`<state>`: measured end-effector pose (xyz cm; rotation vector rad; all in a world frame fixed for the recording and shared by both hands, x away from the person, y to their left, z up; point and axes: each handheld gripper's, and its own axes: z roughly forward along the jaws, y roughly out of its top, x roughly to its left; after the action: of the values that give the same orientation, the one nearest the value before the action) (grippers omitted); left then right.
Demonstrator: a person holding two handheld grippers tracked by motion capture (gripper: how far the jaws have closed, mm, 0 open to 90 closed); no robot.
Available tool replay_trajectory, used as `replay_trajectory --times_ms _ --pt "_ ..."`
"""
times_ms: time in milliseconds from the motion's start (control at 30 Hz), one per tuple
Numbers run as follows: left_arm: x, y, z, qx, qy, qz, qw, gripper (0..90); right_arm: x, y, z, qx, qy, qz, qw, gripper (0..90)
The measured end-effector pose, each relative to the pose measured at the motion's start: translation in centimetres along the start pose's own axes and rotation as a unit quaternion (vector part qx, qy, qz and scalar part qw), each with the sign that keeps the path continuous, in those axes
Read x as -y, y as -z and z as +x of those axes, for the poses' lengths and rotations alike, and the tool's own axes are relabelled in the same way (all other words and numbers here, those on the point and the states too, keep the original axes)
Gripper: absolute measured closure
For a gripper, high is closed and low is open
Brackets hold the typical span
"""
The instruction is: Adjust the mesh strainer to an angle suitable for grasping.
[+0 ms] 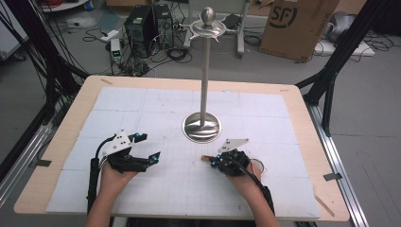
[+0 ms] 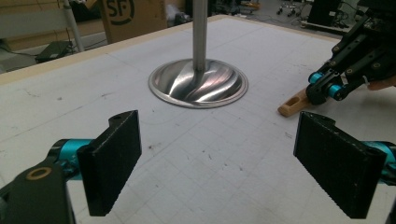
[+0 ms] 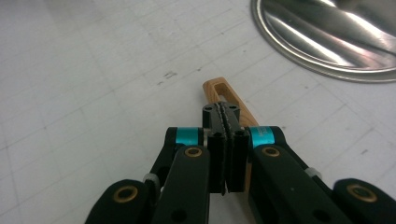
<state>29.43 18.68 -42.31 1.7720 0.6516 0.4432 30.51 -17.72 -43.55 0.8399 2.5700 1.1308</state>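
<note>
The right gripper (image 3: 226, 140) has its two black jaws pressed flat together, nothing between the pads; its tips hang over a light wooden handle with a slotted end (image 3: 223, 95). In the right gripper view the handle lies on the white gridded mat (image 3: 93, 70) and runs under the closed jaws, its slotted end poking out beyond them toward the rim of the polished round metal base (image 3: 327, 42). Whether the jaws touch the wood I cannot tell. From the high view the right hand (image 1: 243, 175) comes in from the bottom edge, forearm angled up and inward, the gripper pointing toward the mat's middle.

The left gripper (image 2: 219, 163) stands wide open, bare mat between its pads. The left hand (image 1: 113, 177) holds it low over the mat, well apart from the handle, pointing toward the base. From that base a slim metal pole (image 1: 204, 71) rises upright, topped by a ball. The mat covers a pale wooden table (image 1: 61, 142).
</note>
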Motion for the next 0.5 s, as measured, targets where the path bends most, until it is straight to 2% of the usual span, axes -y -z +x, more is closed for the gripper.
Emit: replay_trajectory --times_ms 133,333,500 --pt "-0.02 0.04 0.02 0.000 -0.001 0.000 1.0000 15.7 -0.13 -0.01 -0.40 0.007 -0.010 0.008 0.9999 89.9" --pt "-0.01 0.04 0.03 -0.001 -0.001 0.001 1.0000 15.7 -0.10 -0.05 -0.57 0.018 -0.011 0.013 0.9997 89.9" --pt "0.00 0.05 0.05 0.000 -0.001 0.002 1.0000 15.6 -0.20 0.56 -0.30 0.018 -0.006 0.004 0.9998 89.5"
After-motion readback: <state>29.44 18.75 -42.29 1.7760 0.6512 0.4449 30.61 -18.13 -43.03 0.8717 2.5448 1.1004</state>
